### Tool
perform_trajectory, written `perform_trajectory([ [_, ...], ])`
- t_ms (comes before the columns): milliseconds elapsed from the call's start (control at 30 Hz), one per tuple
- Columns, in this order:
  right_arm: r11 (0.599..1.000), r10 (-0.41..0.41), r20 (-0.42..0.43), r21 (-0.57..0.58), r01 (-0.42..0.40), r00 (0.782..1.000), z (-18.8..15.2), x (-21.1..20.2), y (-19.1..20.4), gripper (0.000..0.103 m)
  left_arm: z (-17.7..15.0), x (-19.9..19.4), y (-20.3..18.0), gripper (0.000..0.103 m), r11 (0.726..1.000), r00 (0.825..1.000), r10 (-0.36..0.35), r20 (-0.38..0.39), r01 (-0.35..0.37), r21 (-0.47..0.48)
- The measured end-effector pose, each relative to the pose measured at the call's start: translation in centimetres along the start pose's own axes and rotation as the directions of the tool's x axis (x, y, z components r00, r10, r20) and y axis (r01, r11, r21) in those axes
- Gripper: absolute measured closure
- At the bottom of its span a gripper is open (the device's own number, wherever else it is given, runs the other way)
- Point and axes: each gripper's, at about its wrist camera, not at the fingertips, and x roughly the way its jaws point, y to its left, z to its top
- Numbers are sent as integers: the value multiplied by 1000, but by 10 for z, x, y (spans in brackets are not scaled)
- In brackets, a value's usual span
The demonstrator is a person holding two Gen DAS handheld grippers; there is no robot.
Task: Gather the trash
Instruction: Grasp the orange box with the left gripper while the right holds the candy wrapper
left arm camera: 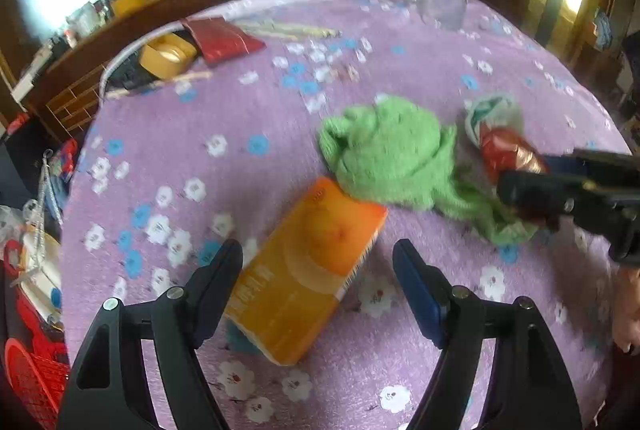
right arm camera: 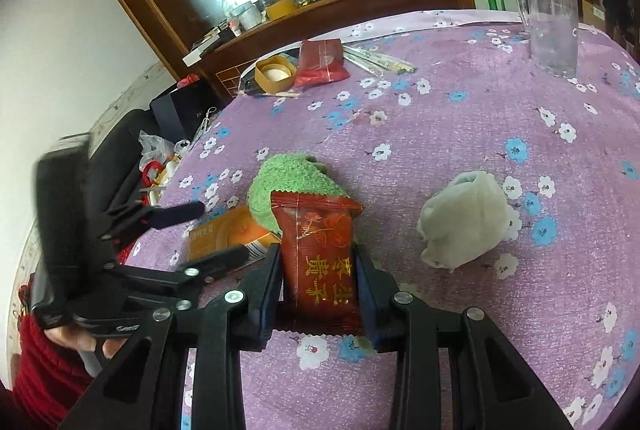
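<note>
your right gripper (right arm camera: 318, 280) is clamped on one red snack wrapper (right arm camera: 318, 250), lifted just over the bench (right arm camera: 460, 134). it's light, crinkly, slippery; grip mid-body. left gripper (left arm camera: 318, 270) is wide open, holding nothing, straddling one orange carton (left arm camera: 308, 270): light, stiff, take its long sides. one green cloth (left arm camera: 384, 158).

I see a red snack wrapper (right arm camera: 318, 258) with gold characters standing upright, pinched at its lower half, its crimped top edge reaching up in front of the green cloth. An orange carton (left arm camera: 308, 270) lies flat on the purple cloth, its far end touching the green cloth. A crumpled whitish wad (right arm camera: 466, 220), probably tissue, sits apart to the right.
</note>
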Motion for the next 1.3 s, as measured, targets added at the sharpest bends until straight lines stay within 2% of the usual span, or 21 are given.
perform_trajectory([
  [167, 1000, 0, -3, 5, 0, 1000, 0, 0, 0, 65, -11, -7, -24, 27, 997, 1000, -10, 7, 10, 70],
  [300, 1000, -8, -4, -10, 8, 1000, 0, 1, 3, 65, -10, -6, -32, 27, 998, 1000, 12, 9, -12, 66],
  [367, 1000, -12, -5, -11, 12, 1000, 0, 1, 3, 65, -8, 1, -30, 27, 999, 999, 33, 2, -33, 26],
  [400, 1000, -15, -4, -9, 15, 1000, -1, 1, 3, 65, -9, 4, -29, 31, 999, 999, 34, -3, -34, 7],
  [433, 1000, -20, -3, -9, 20, 1000, 0, 1, 2, 65, -10, 7, -27, 44, 999, 999, 35, -9, -36, -12],
  [467, 1000, -25, -1, -8, 25, 1000, 0, 1, 2, 65, -12, 9, -25, 52, 999, 999, 43, -16, -43, -27],
  [533, 1000, -30, 1, -10, 30, 1000, 0, 1, 2, 65, -17, 10, -19, 58, 997, 999, 33, -11, -33, -75],
  [600, 999, -38, 6, -21, 38, 999, 0, 1, 5, 65, -22, 8, -13, 58, 992, 1000, 21, -1, -21, -128],
  [733, 996, -68, 27, -61, 70, 997, -2, 0, 14, 65, -37, -9, 0, 58, 974, 996, 31, 88, -10, -227],
  [800, 994, -77, 41, -79, 80, 996, -4, -1, 20, 65, -42, -23, 5, 58, 960, 983, 92, 161, -45, -276],
  [867, 989, -94, 66, -106, 100, 993, -6, -2, 28, 65, -47, -37, 10, 58, 943, 958, 169, 232, -89, -320],
  [933, 980, -118, 105, -151, 133, 987, -9, -5, 39, 65, -51, -44, 13, 58, 927, 936, 227, 269, -124, -353],
  [1033, 973, -112, 147, -184, 138, 983, -11, -10, 50, 65, -55, -52, 16, 58, 911, 901, 303, 311, -178, -373],
  [1100, 969, -114, 165, -200, 147, 980, -13, -12, 55, 65, -57, -55, 17, 58, 905, 885, 331, 328, -199, -375],
  [1300, 959, -122, 179, -231, 163, 976, -16, -11, 62, 65, -57, -59, 17, 58, 901, 859, 371, 351, -242, -359],
])
